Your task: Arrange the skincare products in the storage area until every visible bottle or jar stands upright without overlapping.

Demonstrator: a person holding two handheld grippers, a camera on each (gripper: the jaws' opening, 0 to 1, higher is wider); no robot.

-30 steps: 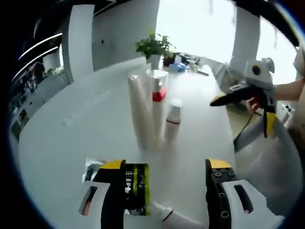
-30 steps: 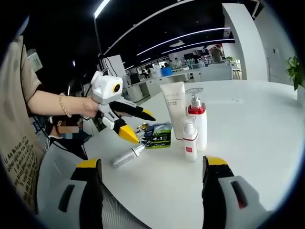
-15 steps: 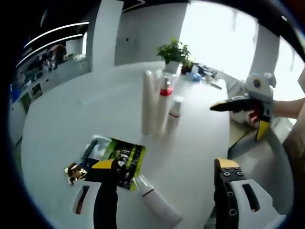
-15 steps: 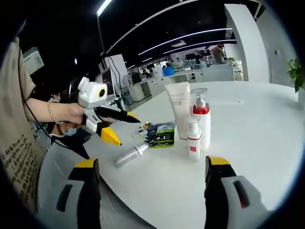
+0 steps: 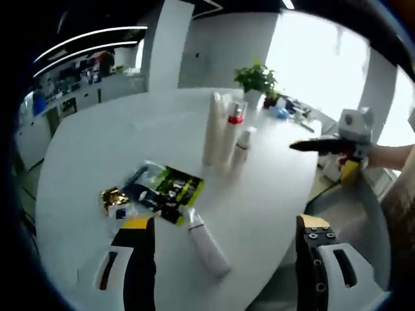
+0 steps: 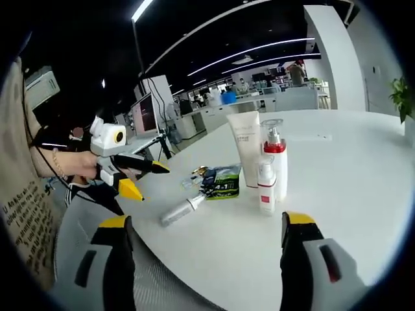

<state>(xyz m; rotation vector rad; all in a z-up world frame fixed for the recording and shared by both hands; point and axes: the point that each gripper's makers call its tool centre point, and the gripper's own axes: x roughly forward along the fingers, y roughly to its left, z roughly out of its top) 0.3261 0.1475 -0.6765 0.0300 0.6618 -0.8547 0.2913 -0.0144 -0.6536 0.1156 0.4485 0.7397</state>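
Pulled back toward the left of the right gripper view, the open left gripper (image 6: 133,179) should descend squarely, fingers straddling the lying silver tube (image 5: 207,241) on the white desk (image 5: 97,155), while the right gripper (image 6: 201,259) waits open.

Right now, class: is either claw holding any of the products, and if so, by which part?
Nothing is held. The left claw and right claw are both open, off the table's edge, away from the lying tube.

Glossy foil sachet (image 5: 170,192); smooth white table (image 5: 97,149).
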